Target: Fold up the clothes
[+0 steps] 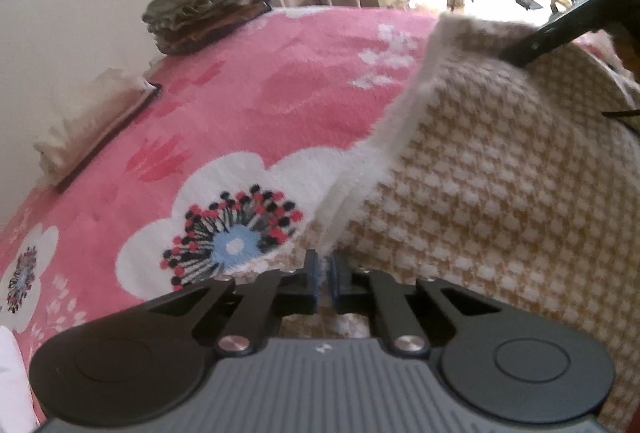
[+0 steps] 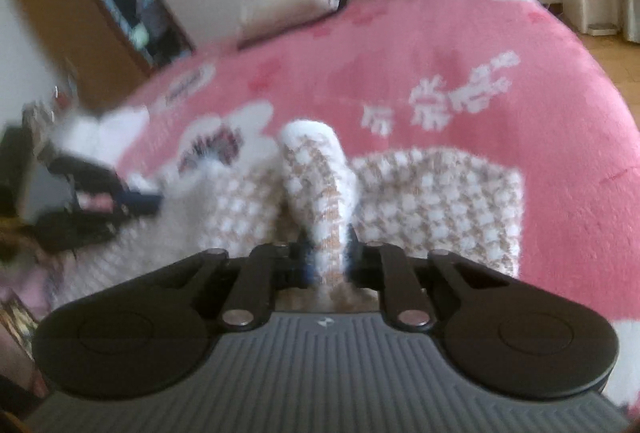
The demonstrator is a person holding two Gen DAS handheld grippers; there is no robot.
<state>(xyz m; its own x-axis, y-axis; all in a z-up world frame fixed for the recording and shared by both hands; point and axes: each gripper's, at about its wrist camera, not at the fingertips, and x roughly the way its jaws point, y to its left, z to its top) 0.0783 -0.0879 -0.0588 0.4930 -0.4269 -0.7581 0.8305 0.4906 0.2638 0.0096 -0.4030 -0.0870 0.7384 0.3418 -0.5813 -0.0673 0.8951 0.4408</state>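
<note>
Left hand-held gripper (image 1: 325,275): jaws together, pinching the fuzzy white edge of the knit garment (image 1: 480,193) at its near left side. Right hand-held gripper (image 2: 328,253): clamped on a raised fold of the same garment (image 2: 316,185), which stands up as a rounded ridge between the pads. No earlier view to compare.

Garment lies on the bed, over a pink floral blanket (image 1: 240,93), at the near right in the left wrist view and central in the right wrist view. Rest of it lies mostly flat.

Handling, judged: soft, thick, fluffy knit; light, limp, no stiffness. It will drape and sag between the two holds; pile likely clings to the blanket and drags. Not fragile, not slippery. Best holds: hem or edge band, at corners, both layers pinched together.

Look: tan-and-white check weave, plush white border. Right wrist view blurred, so detail there is uncertain.

Far left: folded pile (image 1: 208,9) by the wall.
</note>
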